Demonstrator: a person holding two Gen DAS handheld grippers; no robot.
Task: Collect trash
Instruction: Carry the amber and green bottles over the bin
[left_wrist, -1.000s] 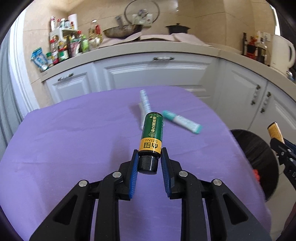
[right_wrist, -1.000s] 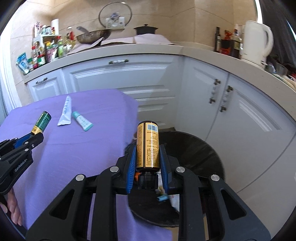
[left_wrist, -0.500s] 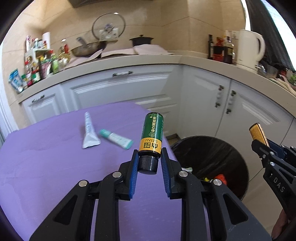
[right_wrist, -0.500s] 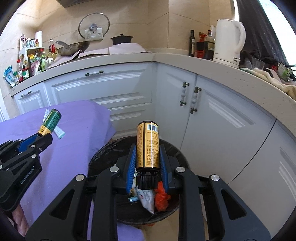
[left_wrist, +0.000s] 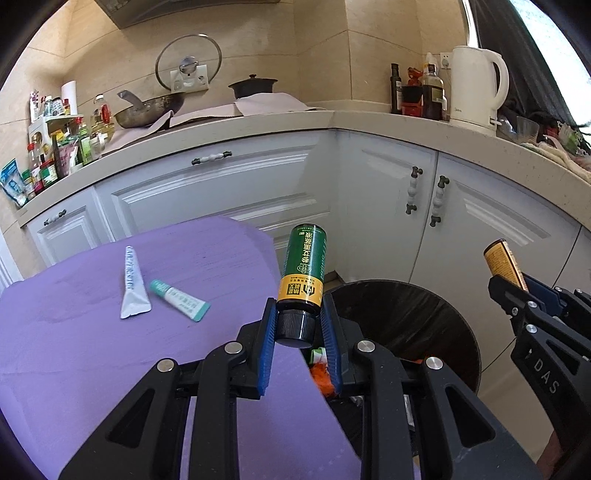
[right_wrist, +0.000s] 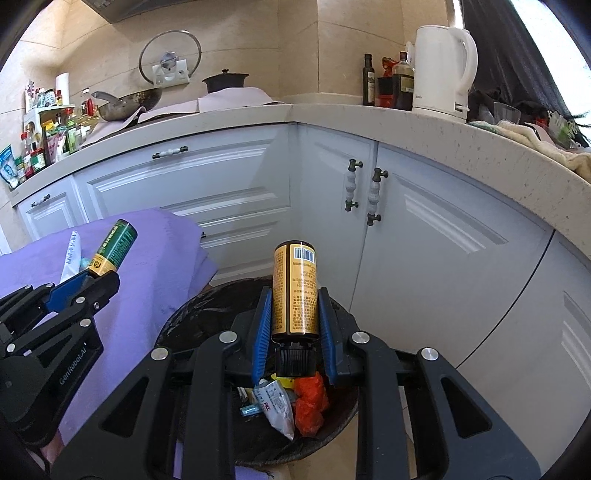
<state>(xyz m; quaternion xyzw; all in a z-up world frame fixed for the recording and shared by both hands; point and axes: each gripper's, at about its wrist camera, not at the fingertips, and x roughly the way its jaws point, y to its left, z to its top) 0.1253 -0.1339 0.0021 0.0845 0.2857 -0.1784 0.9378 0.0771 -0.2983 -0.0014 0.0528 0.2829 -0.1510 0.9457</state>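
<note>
tilting downward, both hand-held grippers clamping bottles

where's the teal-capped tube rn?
Left wrist view, left of centre: the teal-capped tube lies on the purple tablecloth, just right of the white tube, left of the green bottle.

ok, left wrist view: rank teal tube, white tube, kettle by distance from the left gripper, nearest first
1. Teal tube: on the purple cloth, just left of the left gripper.
2. White tube: same cloth, a little farther left.
3. Kettle: on the counter, far back right.
</note>
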